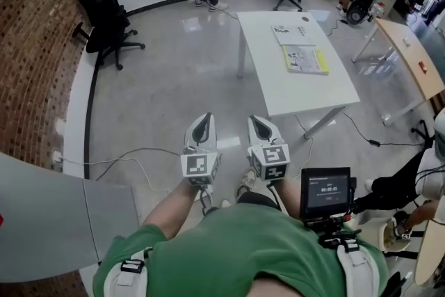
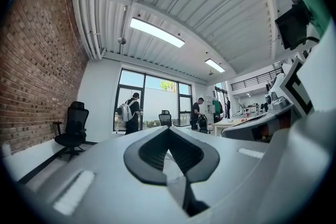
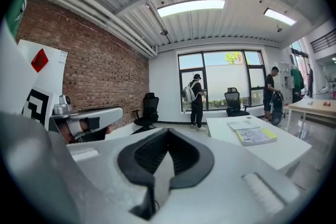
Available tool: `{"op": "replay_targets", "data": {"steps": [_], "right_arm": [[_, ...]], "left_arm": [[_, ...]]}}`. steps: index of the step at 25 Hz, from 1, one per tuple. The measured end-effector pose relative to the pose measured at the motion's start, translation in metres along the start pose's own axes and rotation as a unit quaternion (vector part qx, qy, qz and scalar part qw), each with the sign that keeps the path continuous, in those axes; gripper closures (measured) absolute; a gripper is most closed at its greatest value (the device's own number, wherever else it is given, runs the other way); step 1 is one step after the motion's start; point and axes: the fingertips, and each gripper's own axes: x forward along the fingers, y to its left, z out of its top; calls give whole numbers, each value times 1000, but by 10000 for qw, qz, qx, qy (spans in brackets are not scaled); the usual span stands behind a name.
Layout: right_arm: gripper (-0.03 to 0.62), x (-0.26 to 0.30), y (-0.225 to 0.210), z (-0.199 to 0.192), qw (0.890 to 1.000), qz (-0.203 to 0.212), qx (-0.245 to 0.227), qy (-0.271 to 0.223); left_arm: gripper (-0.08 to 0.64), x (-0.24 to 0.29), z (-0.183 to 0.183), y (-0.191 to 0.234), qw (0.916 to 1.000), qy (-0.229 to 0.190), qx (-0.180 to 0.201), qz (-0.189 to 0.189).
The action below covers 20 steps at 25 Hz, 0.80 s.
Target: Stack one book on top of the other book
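Left gripper [image 1: 202, 127] is clenched and empty over the floor, right gripper [image 1: 262, 126] just beside it, also clenched and empty; far right on the table [image 1: 306, 97], white book [image 1: 293, 34] lies just beyond yellow book [image 1: 306, 60], unstacked

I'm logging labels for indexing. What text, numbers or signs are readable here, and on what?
Nothing reads clearly.
Yellow-edged book: print too small.
White book: print too small.
Small black screen: pale digits, blurred.
White panel: red diamond, no words.

Yellow-edged book [image 1: 306, 59] — white table [image 1: 306, 97]
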Motion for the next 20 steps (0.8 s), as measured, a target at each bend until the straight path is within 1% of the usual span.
{"op": "replay_targets", "data": {"steps": [4,7,9,13,16,18,20], "right_arm": [[591,38,-20,-2,9998,109,140,-125],[591,64,-42,5,9993,142,273,-213],[591,86,-63,13,9990,163,295,-308],[590,124,-114,25,9986,170,383,-335],[591,132,-129,28,9983,109,438,-358],[591,131,-130,25,9982,49,521,-301],[591,128,-131,31,9979,-61,612,-225]], "left_arm": [[555,39,-1,8,10000,-61,64,-21],[555,74,1,10,9999,-67,138,-18],[555,107,2,8,9998,-81,198,-31],[555,176,-6,-6,9996,-88,259,-117],[555,195,-4,-9,9995,-87,280,-149],[555,196,-3,-9,9994,-13,288,-188],[555,199,0,-9,9991,66,357,-231]]}}
